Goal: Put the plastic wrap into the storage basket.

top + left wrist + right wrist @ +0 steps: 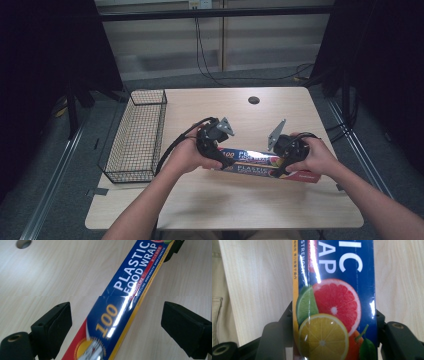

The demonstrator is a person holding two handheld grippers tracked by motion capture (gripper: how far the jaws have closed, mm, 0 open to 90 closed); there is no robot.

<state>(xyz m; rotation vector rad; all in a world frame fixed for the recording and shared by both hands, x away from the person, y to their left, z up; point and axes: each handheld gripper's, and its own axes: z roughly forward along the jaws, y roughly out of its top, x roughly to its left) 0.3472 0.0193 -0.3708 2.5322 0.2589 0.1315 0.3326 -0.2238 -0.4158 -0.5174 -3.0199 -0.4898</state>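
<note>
My right gripper [334, 340] clamps the plastic food wrap box [334, 302] | my left gripper [116, 322] spread wide, box between, untouched | wooden table [225, 200].

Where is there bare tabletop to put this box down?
Free: the far half of the table beyond both grippers, around the small round hole, and the near strip toward the person. Crowded: the left edge, where the wire basket stands beside the plastic wrap box.

Plastic-wrap box [125, 300]: glossy printed card, smooth, with glare streaks; table [235, 200]: pale matt wood-grain top; basket [137, 137], left of frame: thin black wire mesh; left gripper [115, 332] jaws: matt black plastic.
</note>
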